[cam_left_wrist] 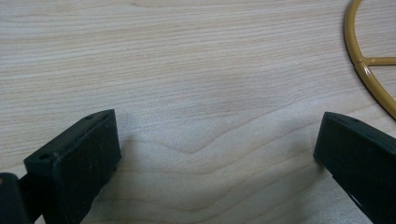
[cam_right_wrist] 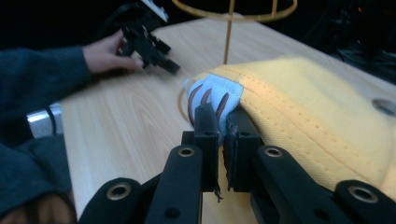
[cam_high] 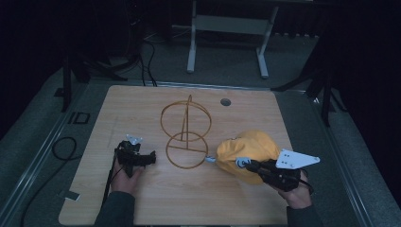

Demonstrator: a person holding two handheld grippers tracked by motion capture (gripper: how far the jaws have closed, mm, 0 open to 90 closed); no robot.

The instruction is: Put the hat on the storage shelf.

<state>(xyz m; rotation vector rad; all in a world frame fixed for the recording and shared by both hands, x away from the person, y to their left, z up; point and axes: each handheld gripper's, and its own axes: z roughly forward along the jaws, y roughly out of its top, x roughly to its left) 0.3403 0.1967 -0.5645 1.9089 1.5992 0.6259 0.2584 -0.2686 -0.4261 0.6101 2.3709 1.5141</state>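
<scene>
While its jaws stand wide apart with nothing between them, the left gripper (cam_high: 150,157) rests on the tabletop (cam_high: 142,109), just left of the wire stand (cam_high: 185,130). Right of that stand, the right gripper (cam_high: 246,164) is clamped on the edge of a yellow cap (cam_high: 253,144), seemingly at its white patch (cam_right_wrist: 212,95), and the cap bulges beyond the gripper.
</scene>
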